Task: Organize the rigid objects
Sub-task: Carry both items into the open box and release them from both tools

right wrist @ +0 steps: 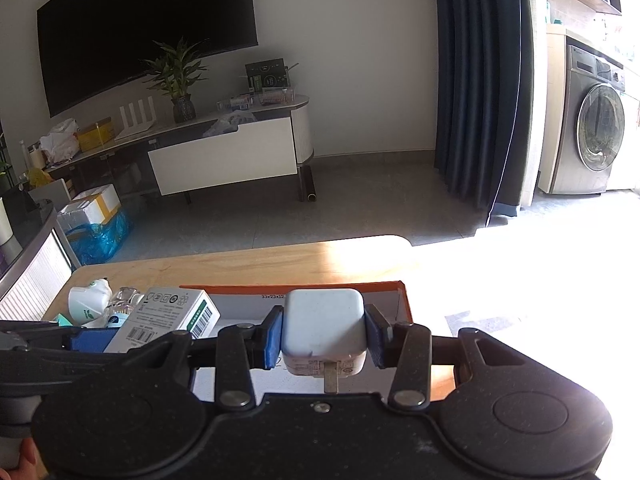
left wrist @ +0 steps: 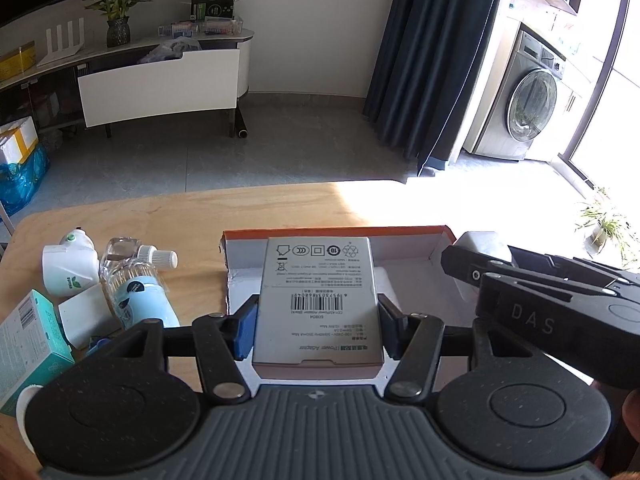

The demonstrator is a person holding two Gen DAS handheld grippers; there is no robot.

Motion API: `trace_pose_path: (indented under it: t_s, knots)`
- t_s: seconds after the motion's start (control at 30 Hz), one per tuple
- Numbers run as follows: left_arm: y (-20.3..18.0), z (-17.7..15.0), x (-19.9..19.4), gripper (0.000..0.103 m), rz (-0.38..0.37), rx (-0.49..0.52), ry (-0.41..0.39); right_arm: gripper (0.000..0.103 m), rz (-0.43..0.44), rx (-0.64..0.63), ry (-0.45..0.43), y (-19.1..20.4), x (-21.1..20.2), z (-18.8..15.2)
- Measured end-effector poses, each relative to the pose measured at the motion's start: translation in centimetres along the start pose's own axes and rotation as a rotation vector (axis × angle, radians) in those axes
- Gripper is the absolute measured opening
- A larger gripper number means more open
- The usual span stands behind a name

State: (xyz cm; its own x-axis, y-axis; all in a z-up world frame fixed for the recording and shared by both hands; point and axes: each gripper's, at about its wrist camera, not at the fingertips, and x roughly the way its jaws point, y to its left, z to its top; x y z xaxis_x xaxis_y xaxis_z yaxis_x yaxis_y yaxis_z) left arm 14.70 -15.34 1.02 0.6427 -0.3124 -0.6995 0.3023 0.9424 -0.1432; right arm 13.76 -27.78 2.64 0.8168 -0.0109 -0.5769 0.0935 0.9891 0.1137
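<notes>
My left gripper (left wrist: 318, 326) is shut on a grey power adapter box (left wrist: 318, 300) with a barcode, held over the open orange-rimmed cardboard box (left wrist: 340, 233) on the wooden table. My right gripper (right wrist: 323, 334) is shut on a white plug adapter (right wrist: 323, 326), prongs toward the camera, also over the orange box (right wrist: 404, 300). The right gripper also shows at the right of the left wrist view (left wrist: 466, 264), holding the white adapter (left wrist: 482, 242). The grey box shows in the right wrist view (right wrist: 172, 314).
Left of the orange box lie a white jar (left wrist: 70, 266), a clear bottle with a white cap (left wrist: 138, 264), a light blue bottle (left wrist: 146, 300) and a teal carton (left wrist: 28, 340). Beyond the table's far edge (left wrist: 240, 192) is floor, a TV cabinet and a washing machine.
</notes>
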Motion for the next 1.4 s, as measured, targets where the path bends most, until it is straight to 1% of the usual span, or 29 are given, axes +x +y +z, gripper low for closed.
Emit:
trace_pose_path:
  t_s: [0.4, 0.47, 0.53, 0.6, 0.73, 0.77, 0.8, 0.83, 0.93, 0.97, 1.03, 1.1, 1.2, 1.27, 1.33, 1.4]
  knots:
    - [0.2, 1.2, 3.2, 0.059, 0.0, -0.02, 0.043, 0.052, -0.025, -0.032, 0.051, -0.8, 3.9, 1.0]
    - [0.1, 1.3, 3.6, 0.059, 0.002, -0.021, 0.048, 0.053, -0.025, -0.035, 0.018, -1.0, 4.1, 1.1]
    - [0.1, 1.3, 3.9, 0.059, -0.005, -0.022, 0.055, 0.058, -0.024, -0.027, 0.012, -1.3, 3.9, 1.4]
    - [-0.2, 1.4, 4.3, 0.059, -0.006, -0.017, 0.062, 0.057, -0.037, -0.014, -0.004, -1.7, 3.3, 1.5]
    - [-0.8, 1.6, 4.9, 0.06, -0.04, -0.009, 0.081, 0.058, -0.058, 0.012, -0.041, -2.6, 1.6, 1.5]
    - [-0.9, 1.6, 4.8, 0.062, -0.057, -0.012, 0.074, 0.057, -0.056, 0.011, -0.049, -2.7, 1.1, 1.5]
    - [-1.0, 1.5, 4.7, 0.071, -0.063, -0.016, 0.077, 0.057, -0.058, 0.009, -0.055, -2.9, 0.7, 1.5]
    - [-1.1, 1.5, 4.5, 0.074, -0.057, -0.014, 0.075, 0.057, -0.062, 0.008, -0.056, -3.0, 0.2, 1.5]
    - [-1.4, 1.3, 3.4, 0.077, -0.036, -0.001, 0.065, 0.059, -0.054, 0.023, -0.052, -3.3, -0.9, 1.3]
    - [-1.3, 1.2, 2.9, 0.078, -0.03, -0.003, 0.065, 0.066, -0.048, 0.03, -0.049, -3.4, -1.2, 1.2]
    - [-1.1, 1.1, 1.9, 0.085, -0.007, 0.001, 0.056, 0.073, -0.049, 0.038, -0.051, -3.4, -1.8, 0.9]
    - [-1.0, 0.9, 1.0, 0.091, 0.029, 0.011, 0.048, 0.076, -0.055, 0.037, -0.048, -3.3, -2.2, 0.5]
    - [-0.9, 0.7, -0.1, 0.095, 0.073, 0.04, 0.039, 0.077, -0.063, 0.043, -0.033, -2.8, -2.7, 0.1]
    - [-0.7, 0.5, -0.7, 0.095, 0.091, 0.045, 0.042, 0.078, -0.062, 0.047, -0.019, -2.6, -3.0, -0.1]
    - [-0.4, 0.2, -1.1, 0.095, 0.104, 0.036, 0.05, 0.078, -0.06, 0.051, -0.009, -2.3, -3.3, -0.4]
    - [-0.3, 0.0, -1.6, 0.095, 0.102, 0.033, 0.05, 0.08, -0.063, 0.054, -0.006, -1.9, -3.6, -0.6]
